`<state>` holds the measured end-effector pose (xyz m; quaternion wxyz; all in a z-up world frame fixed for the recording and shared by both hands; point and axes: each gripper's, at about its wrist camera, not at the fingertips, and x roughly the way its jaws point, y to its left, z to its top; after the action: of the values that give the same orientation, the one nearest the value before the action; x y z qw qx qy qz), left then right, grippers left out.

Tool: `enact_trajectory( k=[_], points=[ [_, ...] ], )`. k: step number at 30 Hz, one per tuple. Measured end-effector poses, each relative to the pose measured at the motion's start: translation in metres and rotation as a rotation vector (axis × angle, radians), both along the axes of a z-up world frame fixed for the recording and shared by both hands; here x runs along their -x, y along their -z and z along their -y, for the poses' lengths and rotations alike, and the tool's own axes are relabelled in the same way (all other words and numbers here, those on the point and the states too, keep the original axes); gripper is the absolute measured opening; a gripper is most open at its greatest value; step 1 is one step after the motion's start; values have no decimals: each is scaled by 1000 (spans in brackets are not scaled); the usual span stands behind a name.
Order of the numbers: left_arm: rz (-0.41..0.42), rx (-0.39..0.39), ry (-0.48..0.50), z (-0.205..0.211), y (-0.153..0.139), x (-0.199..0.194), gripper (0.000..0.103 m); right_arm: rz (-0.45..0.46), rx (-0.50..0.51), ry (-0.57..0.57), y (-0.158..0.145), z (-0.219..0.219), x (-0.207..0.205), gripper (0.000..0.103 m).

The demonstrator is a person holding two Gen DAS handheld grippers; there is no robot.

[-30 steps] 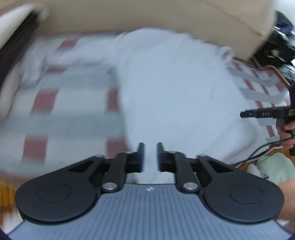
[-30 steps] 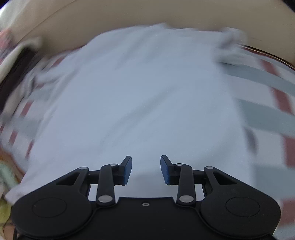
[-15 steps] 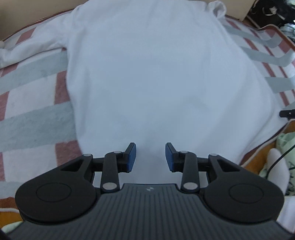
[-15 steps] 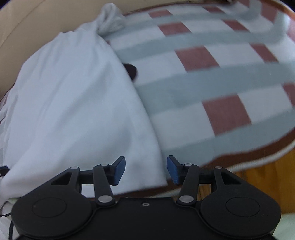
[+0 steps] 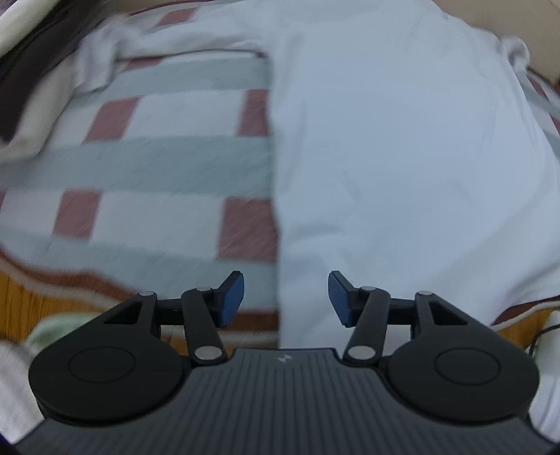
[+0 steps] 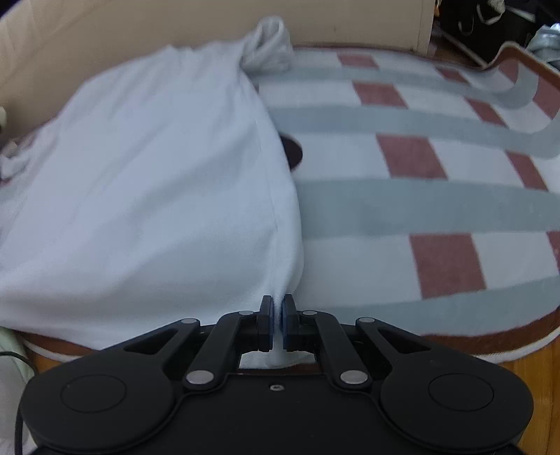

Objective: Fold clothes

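A white shirt [image 5: 395,150] lies spread on a checked blanket [image 5: 147,175]. In the left wrist view its straight left side edge runs down between the fingers of my left gripper [image 5: 285,297], whose jaws are opening; the pads do not touch the cloth. In the right wrist view the white shirt [image 6: 150,196] fills the left half, and my right gripper [image 6: 277,322] is shut on its near right hem corner, with white cloth pinched between the blue pads. One sleeve [image 6: 269,45] bunches at the far end.
The checked blanket [image 6: 420,196] of grey, white and brick red covers the surface, with a brown border at its near edge [image 6: 490,336]. A beige padded wall [image 6: 140,24] stands behind. Pale green cloth [image 5: 59,325] lies below the near edge. Dark items [image 6: 490,28] sit at the far right.
My right gripper has shut on the shirt's near right corner. My left gripper has opened wider and shifted left, so the shirt's left edge now lies between its fingers.
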<state>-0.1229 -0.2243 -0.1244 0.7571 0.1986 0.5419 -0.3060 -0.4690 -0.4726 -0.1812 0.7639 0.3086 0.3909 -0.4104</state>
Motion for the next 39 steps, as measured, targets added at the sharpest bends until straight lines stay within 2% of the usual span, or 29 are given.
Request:
enact_trajectory(
  k=[3, 5, 7, 10, 13, 17, 21, 23, 25, 27, 28, 29, 30, 31, 34, 36, 39],
  points=[
    [-71, 33, -72, -20, -4, 7, 62, 83, 6, -18, -15, 2, 15, 6],
    [-131, 52, -121, -28, 0, 9, 64, 116, 11, -23, -18, 2, 20, 6],
    [-157, 44, -158, -29, 3, 12, 64, 132, 12, -13, -14, 4, 25, 6],
    [-159, 15, -167, -24, 3, 19, 64, 157, -9, 23, -4, 9, 30, 6],
    [-120, -43, -130, -15, 3, 26, 73, 169, -5, 27, 1, 9, 29, 6],
    [-94, -84, -128, -10, 10, 25, 77, 172, 0, 29, 2, 10, 30, 6],
    [-114, -88, -186, -11, 21, 23, 87, 172, 4, 24, 0, 12, 31, 6],
    [-160, -68, -223, -13, 27, 19, 93, 177, 2, 13, 0, 13, 30, 6],
    [-201, -84, -188, -10, 35, 13, 92, 185, 6, -7, -3, 13, 28, 6],
    [-180, -73, -145, -8, 37, 14, 66, 186, 18, -12, -8, 13, 26, 6],
    [-175, -39, -111, -7, 35, 18, 29, 187, 23, -11, -10, 14, 25, 6],
    [-183, -6, -87, -6, 33, 21, 8, 188, 28, -9, -12, 14, 25, 6],
    [-175, 24, -69, -4, 30, 24, 8, 189, 32, -6, -13, 14, 25, 6],
    [-132, 50, -44, -2, 23, 30, 8, 190, 37, -3, -15, 14, 25, 6],
    [121, 71, 37, 4, -11, 47, 7, 189, 51, 8, -25, 14, 27, 6],
    [169, 106, 27, 1, -32, 48, 7, 180, 45, 20, -38, 11, 29, 6],
    [168, 136, -10, -9, -58, 50, 7, 171, 35, 40, -60, 5, 35, 6]
  ],
)
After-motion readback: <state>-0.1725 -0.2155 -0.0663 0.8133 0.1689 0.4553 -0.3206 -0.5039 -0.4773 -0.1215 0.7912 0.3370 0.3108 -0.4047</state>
